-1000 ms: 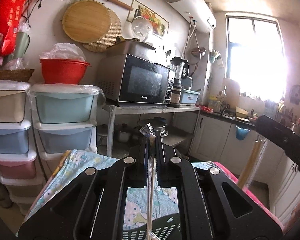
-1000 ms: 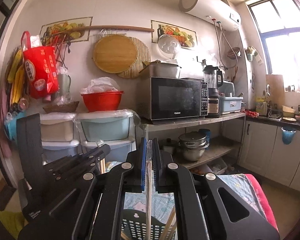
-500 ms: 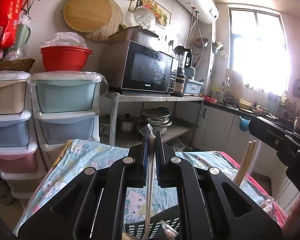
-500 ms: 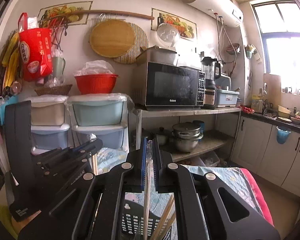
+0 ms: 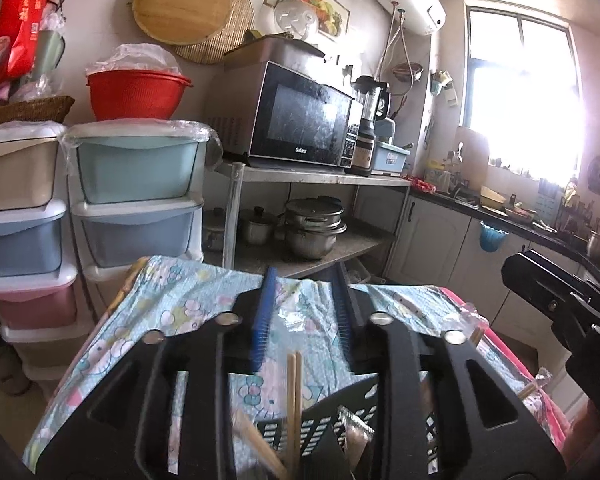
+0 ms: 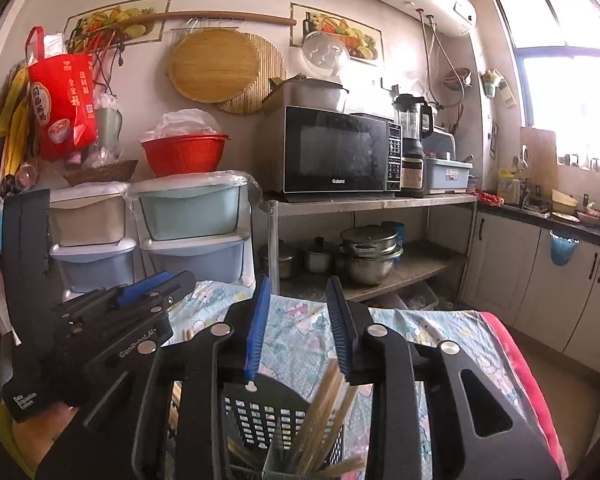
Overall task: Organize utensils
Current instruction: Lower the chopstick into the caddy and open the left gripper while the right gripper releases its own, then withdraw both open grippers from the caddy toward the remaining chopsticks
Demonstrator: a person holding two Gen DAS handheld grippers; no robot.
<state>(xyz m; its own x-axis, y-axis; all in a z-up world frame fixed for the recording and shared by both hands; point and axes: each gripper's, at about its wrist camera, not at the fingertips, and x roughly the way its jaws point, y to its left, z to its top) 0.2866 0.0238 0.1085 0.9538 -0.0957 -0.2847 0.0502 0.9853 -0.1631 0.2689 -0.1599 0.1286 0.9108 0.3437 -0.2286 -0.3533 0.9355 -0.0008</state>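
While angled slightly down over the basket, both grippers — left gripper, right gripper — are opening, empty.

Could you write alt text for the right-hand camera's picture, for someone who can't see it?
The right gripper, its blue-padded jaws opening, hangs over a black slotted basket holding wooden chopsticks on a cartoon-print cloth. The left gripper sits at left; a microwave stands behind.
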